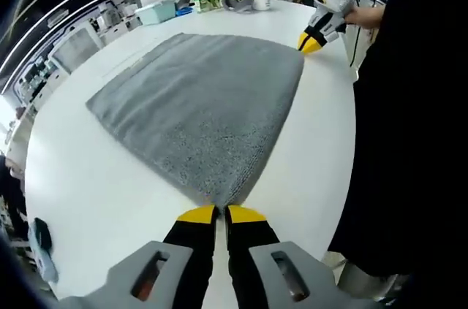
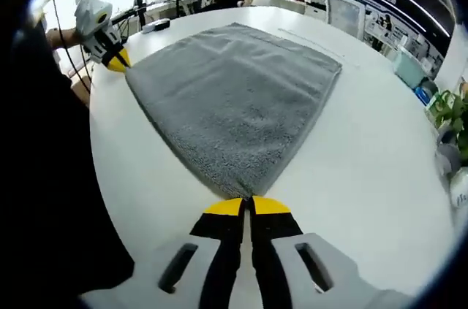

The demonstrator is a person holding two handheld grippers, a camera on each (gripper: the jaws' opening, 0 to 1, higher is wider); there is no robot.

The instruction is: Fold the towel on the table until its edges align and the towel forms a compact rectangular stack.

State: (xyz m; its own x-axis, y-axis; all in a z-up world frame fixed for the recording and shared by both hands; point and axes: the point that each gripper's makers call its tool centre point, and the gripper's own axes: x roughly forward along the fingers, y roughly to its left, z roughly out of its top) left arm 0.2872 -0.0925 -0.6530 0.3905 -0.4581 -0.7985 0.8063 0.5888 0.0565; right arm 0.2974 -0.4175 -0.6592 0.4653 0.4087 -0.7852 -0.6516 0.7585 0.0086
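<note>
Grey towel (image 1: pixel 197 104) flat on table (image 1: pixel 95 192) | left hand-held gripper (image 1: pixel 221 212) pinching near corner | right hand-held gripper (image 2: pixel 247 205) pinching opposite corner

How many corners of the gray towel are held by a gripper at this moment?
2. The left gripper is shut on the near corner of the towel in its view. The right gripper is shut on the neighbouring corner along the same edge. The two far corners lie free on the table.

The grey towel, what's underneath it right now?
The grey towel lies flat on the white table, bare around it. Each gripper's fingers pinch a near corner. Anything beneath the cloth is hidden.
</note>
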